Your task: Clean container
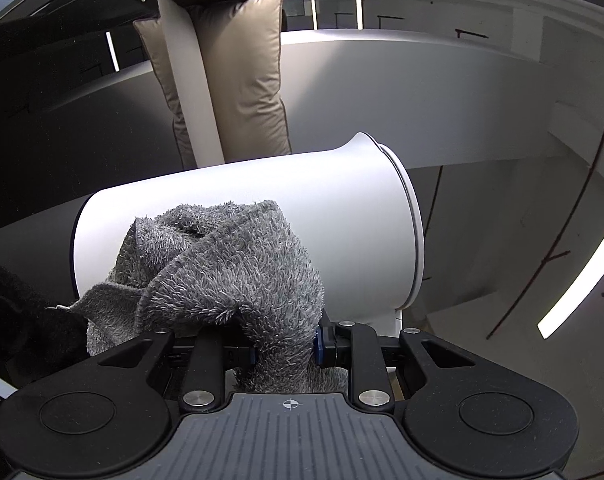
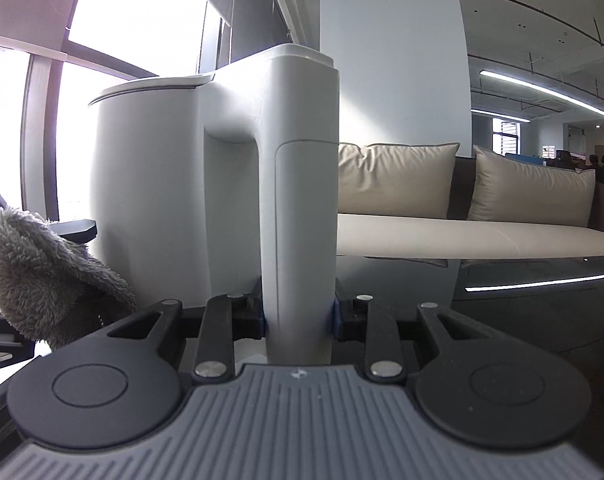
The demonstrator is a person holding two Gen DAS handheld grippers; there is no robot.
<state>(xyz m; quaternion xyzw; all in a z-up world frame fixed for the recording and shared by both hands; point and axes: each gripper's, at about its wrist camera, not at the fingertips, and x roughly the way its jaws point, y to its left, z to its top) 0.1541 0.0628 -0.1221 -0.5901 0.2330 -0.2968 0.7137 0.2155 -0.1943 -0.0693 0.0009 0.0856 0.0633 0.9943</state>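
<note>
In the left wrist view, the left gripper (image 1: pixel 286 344) has its jaws closed on a bunched grey cloth (image 1: pixel 222 276), which spills up and forward from between the blue pads. The cloth lies against the side of the white jug (image 1: pixel 242 196), low on its body; from this camera the jug appears on its side only because the gripper is rolled over. Behind it are a beige cushion (image 1: pixel 246 76) and a pale seat.

In the right wrist view, the cloth (image 2: pixel 42 268) shows at the far left, just beside the jug's wall. In the middle stands the jug (image 2: pixel 150 184), upright with its lid on, and the right gripper (image 2: pixel 300 316) has its jaws clamped on the handle (image 2: pixel 302 200) near its lower end, one pad on each side. To the right are a dark glossy table (image 2: pixel 521 312) and a sofa (image 2: pixel 421 240) with cushions.

The step in hand looks like wiping the outside of the jug: one gripper steadies it, the other works the cloth. Next, the cloth probably needs to be dragged along or around the wall with steady pressure, while the handle grip stays firm so the jug does not twist or tip.
</note>
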